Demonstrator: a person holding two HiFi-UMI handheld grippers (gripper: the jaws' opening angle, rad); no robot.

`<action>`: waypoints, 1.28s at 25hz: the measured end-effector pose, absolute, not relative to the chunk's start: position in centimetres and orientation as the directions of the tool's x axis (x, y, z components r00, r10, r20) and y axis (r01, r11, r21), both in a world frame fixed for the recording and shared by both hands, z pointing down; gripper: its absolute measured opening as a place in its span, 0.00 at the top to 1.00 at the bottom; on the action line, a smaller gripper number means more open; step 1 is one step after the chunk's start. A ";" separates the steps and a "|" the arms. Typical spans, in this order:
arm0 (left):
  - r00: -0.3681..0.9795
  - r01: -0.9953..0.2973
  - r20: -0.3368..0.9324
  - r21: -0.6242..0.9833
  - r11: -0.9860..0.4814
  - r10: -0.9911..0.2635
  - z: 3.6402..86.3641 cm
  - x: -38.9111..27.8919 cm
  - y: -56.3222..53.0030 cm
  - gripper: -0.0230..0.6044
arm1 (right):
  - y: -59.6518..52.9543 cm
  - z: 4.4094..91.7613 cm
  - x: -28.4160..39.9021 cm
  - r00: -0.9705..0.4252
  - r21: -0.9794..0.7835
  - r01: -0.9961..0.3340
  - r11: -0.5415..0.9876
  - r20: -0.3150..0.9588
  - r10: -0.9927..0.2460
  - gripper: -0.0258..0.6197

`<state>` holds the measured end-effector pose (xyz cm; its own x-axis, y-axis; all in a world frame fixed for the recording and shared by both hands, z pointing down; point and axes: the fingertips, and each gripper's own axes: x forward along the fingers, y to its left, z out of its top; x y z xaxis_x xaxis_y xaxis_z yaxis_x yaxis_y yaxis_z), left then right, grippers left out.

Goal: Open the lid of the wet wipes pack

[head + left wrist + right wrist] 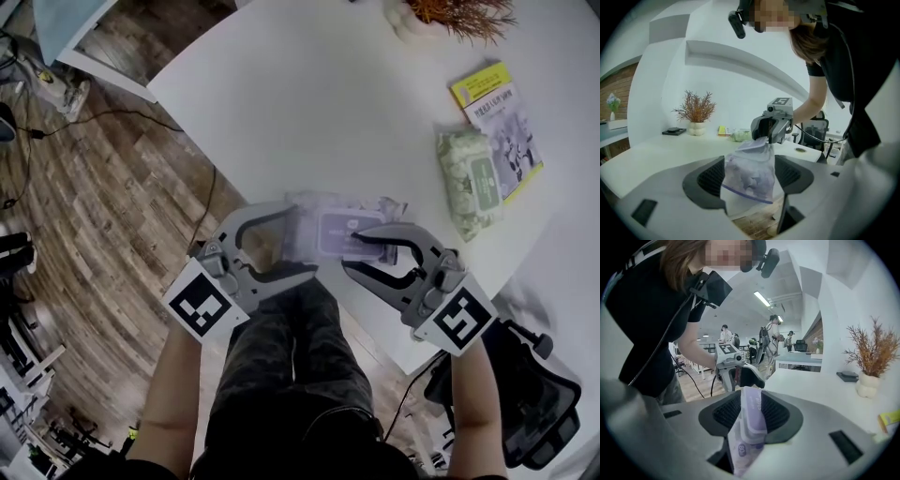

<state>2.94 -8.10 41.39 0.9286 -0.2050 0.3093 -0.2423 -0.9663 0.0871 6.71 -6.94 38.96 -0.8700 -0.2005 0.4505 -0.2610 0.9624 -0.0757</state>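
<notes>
A purple wet wipes pack [347, 232] hangs in the air over the white table's [309, 112] front edge, held from both ends. My left gripper [302, 240] is shut on its left end. In the left gripper view the crinkled pack [750, 171] fills the gap between both pads. My right gripper [354, 249] is shut on the right part. The right gripper view shows the pack [749, 427] edge-on, its pale lid squeezed between the pads. Each gripper faces the other across the pack.
A green wipes pack [469, 178] lies on a yellow booklet [497, 117] at the table's right. A white vase with dried twigs [441, 14] stands at the back. A black office chair [534, 403] is at the lower right, and cables cross the wooden floor [103, 216].
</notes>
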 end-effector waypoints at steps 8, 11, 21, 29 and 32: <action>0.926 -0.320 0.253 0.130 -0.938 -0.280 40.3 1.9 -8.3 0.93 | -7.1 38.4 6.5 -0.873 -0.081 -0.261 0.962 0.445 -0.199 0.76; 0.934 -0.309 0.242 0.168 -0.936 -0.265 40.0 2.0 -8.3 0.95 | -7.2 38.1 6.4 -0.874 -0.089 -0.270 0.959 0.441 -0.205 0.77; 0.947 -0.253 0.241 0.154 -0.955 -0.212 39.0 4.0 -7.9 0.95 | -7.9 36.8 6.3 -0.883 -0.110 -0.322 0.940 0.393 -0.257 0.78; 0.949 -0.247 0.238 0.149 -0.958 -0.208 38.5 4.0 -8.3 0.95 | -8.4 36.2 6.4 -0.884 -0.111 -0.339 0.934 0.376 -0.277 0.78; 0.950 -0.254 0.226 0.156 -0.954 -0.216 38.3 4.0 -8.7 0.95 | -8.5 35.9 6.7 -0.884 -0.109 -0.350 0.930 0.367 -0.290 0.78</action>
<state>3.97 -8.70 38.34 0.9498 -0.2160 0.2265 -0.2543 -0.9545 0.1559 6.68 -8.48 35.89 -0.8841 -0.2896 0.3667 -0.3501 0.9303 -0.1093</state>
